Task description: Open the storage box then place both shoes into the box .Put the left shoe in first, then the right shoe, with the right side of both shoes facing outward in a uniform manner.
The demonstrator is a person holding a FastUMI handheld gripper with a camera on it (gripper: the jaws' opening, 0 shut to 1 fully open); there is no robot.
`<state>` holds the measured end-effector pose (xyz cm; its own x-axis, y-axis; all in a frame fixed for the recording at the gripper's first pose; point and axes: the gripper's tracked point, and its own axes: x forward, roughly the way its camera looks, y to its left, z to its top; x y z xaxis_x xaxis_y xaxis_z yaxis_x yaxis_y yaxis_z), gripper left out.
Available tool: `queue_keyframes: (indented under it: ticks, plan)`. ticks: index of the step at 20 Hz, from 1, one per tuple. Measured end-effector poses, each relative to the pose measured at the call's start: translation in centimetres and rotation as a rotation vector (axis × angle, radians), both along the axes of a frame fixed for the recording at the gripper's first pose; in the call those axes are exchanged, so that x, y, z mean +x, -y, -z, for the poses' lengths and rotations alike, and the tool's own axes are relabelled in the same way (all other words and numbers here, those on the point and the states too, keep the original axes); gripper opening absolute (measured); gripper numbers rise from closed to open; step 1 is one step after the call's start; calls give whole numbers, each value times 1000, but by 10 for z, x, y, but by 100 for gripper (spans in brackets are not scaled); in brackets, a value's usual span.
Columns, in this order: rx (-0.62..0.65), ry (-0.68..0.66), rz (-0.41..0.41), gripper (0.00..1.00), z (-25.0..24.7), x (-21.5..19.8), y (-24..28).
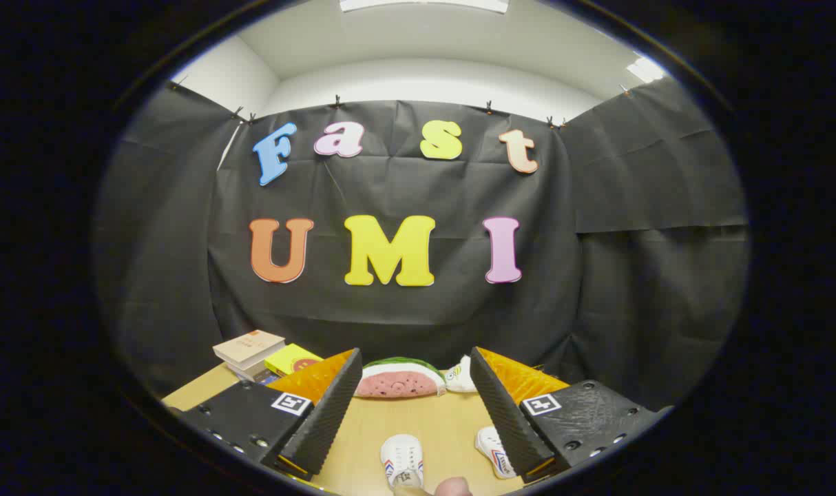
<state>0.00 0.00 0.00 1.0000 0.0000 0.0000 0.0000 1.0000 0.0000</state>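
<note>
My gripper (414, 386) hangs above the wooden table (432, 420) with its two fingers spread wide apart and nothing between them. Below the fingers, near the table's front, lie two small white shoes. One shoe (402, 461) sits between the fingers, toe pointing away from me. The other shoe (494, 451) lies against the inner side of the right finger (504, 413), partly covered by it. I cannot tell which shoe is left and which is right. A fingertip of a person (452, 488) shows just below the shoes.
A watermelon-slice plush (399, 379) lies at the back of the table beyond the fingers, with a small white toy (461, 375) beside it. A stack of books (249, 351) and a yellow box (292, 358) sit at the back left. Black cloth walls close the booth.
</note>
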Motion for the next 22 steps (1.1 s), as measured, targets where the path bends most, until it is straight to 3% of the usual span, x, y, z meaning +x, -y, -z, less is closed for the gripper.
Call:
queue_keyframes:
  ticks: [9,22]
  plan:
    - [-20,-25,-67,95,2,5,-33]
    - [-19,-57,-110,95,8,14,-39]
